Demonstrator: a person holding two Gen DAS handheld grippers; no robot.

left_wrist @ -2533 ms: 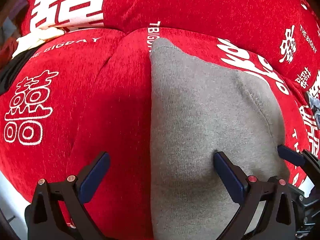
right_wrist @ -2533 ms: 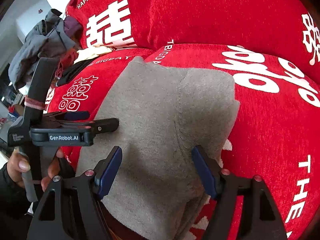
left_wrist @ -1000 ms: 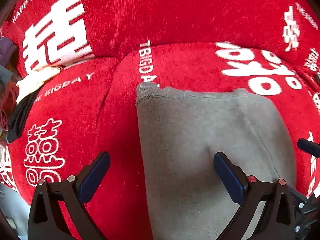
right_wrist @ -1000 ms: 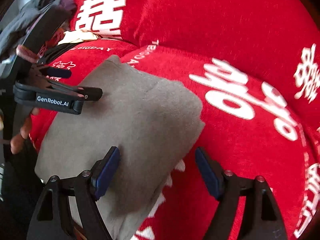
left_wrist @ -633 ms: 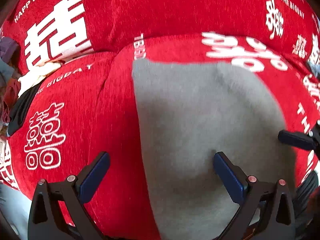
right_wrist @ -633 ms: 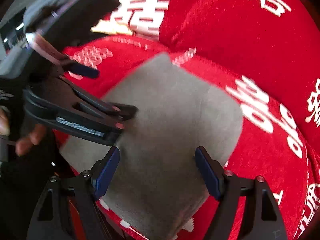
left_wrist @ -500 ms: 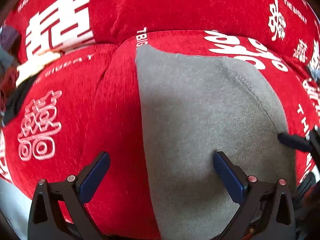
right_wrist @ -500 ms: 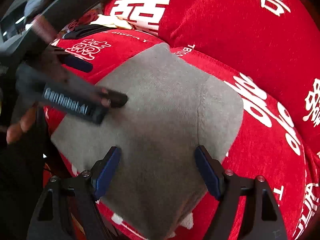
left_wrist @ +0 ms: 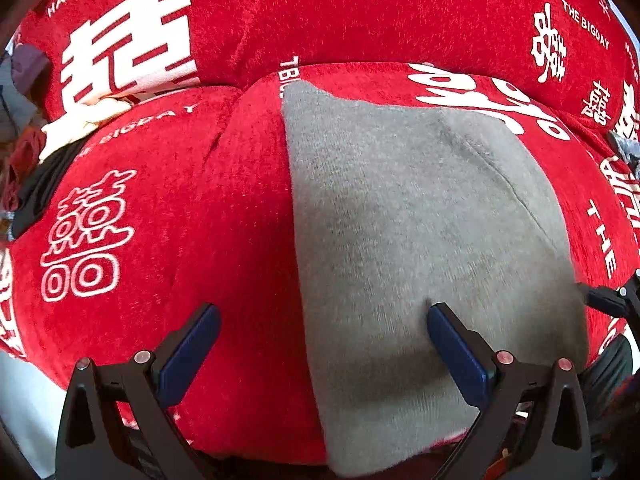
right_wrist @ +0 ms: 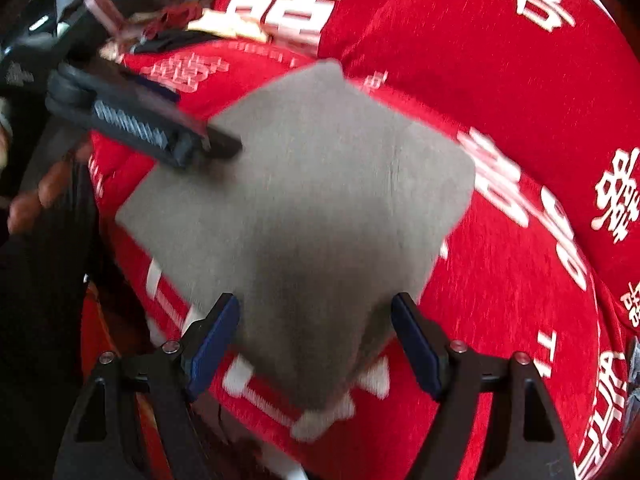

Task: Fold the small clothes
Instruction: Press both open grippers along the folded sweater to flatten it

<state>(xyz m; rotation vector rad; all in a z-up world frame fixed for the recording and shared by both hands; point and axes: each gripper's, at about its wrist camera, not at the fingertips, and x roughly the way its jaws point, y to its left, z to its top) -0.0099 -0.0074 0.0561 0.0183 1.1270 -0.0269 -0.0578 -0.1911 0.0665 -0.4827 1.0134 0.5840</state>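
Since a moment ago my two hands have slid across the grey garment (left_wrist: 420,232), and my right one has rolled so its view now takes the cloth corner-on and blurred. The cloth lies as a flat, squared-off rectangle on the red sofa cover (left_wrist: 192,216), no looser than before, so I judge this fold done and only smoothing or a last fold left.

Left to right: one heap of other clothes (left_wrist: 36,148) at the far left edge; my left gripper (left_wrist: 324,344), jaws spread, one over the red cover, one over grey, pinching nothing; one grey garment; my right gripper (right_wrist: 316,340), jaws spread astride its near corner, empty.
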